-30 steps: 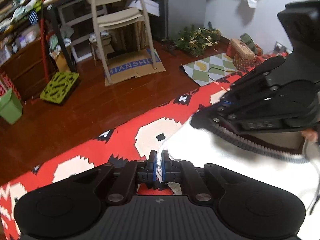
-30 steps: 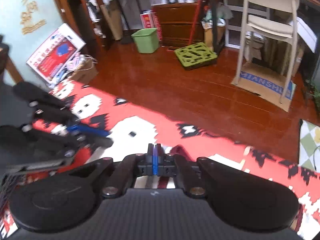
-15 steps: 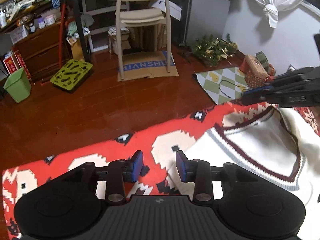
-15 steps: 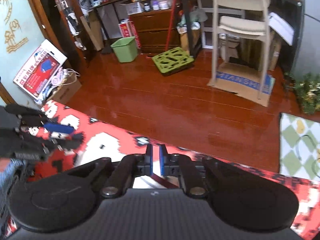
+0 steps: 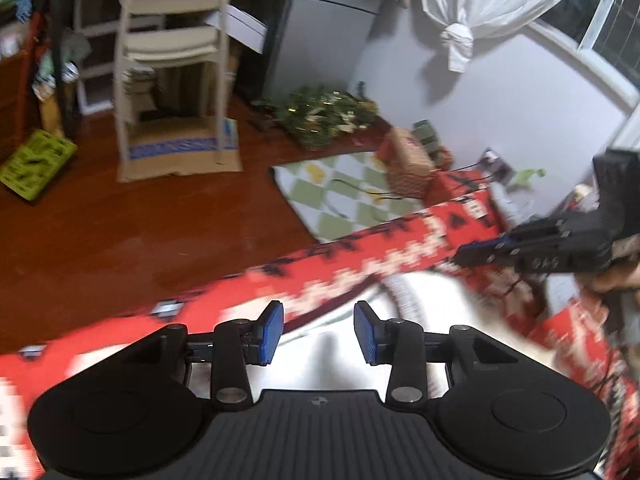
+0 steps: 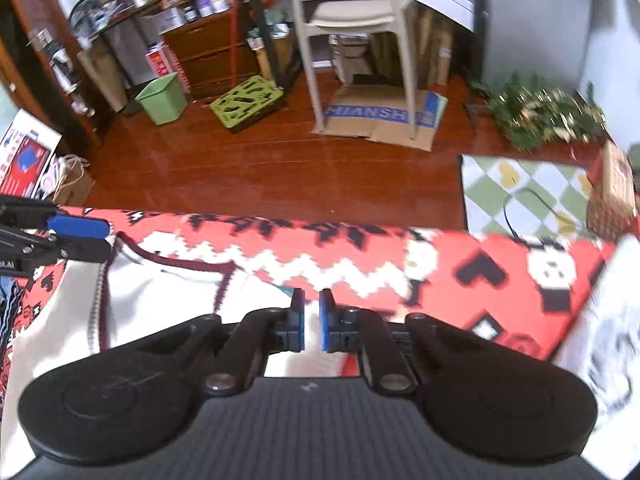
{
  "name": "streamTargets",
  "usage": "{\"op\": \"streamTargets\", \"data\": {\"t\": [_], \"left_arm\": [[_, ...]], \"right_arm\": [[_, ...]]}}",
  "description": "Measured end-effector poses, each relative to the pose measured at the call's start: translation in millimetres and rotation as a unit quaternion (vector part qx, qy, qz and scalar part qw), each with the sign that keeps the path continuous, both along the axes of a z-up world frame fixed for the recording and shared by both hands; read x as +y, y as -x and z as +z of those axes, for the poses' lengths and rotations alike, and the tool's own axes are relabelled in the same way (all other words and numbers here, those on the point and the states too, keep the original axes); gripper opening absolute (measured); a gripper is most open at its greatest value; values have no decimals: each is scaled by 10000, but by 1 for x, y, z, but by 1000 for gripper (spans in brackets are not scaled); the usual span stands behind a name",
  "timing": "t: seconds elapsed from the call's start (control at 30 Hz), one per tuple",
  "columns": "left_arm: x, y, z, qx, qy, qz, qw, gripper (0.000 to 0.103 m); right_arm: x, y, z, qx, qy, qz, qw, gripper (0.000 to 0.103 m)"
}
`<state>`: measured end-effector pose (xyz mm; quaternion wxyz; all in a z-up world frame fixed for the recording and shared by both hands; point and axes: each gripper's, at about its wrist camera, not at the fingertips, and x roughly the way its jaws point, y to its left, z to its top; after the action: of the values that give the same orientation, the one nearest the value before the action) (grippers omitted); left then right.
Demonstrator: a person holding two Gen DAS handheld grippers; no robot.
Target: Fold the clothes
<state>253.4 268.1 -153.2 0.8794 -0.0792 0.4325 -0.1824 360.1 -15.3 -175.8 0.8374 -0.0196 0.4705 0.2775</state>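
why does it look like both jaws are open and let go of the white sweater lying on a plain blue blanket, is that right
One detail is off: the blanket is red with a black and white pattern, not plain blue, as the right wrist view shows. The rest holds: the left gripper and right gripper have open, empty jaws, and the white sweater lies on it.

Each camera sits just behind its own gripper's fingers and looks forward and down over a red patterned blanket (image 6: 460,256) close below, toward a wooden floor farther off. The left wrist view faces the wall at upper right of the frame; the right wrist view faces cluttered shelves at upper left. Both share the pale chair (image 5: 176,40) (image 6: 352,12), the checked mat (image 5: 340,196) (image 6: 528,192) and the white sweater (image 6: 168,292).
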Motion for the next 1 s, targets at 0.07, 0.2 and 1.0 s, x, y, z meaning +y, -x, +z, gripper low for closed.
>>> {"op": "streamTargets", "data": {"t": [0.07, 0.2, 1.0], "left_arm": [[-19, -10, -6, 107, 221, -36, 9997, 38], [-48, -29, -18, 318, 307, -47, 9990, 38], [-72, -43, -31, -201, 12, 100, 9997, 2]], "right_arm": [[-16, -1, -6, 92, -32, -108, 9999, 12], [-23, 0, -18, 277, -106, -128, 9995, 13], [10, 16, -34, -607, 303, 22, 9977, 3]]}}
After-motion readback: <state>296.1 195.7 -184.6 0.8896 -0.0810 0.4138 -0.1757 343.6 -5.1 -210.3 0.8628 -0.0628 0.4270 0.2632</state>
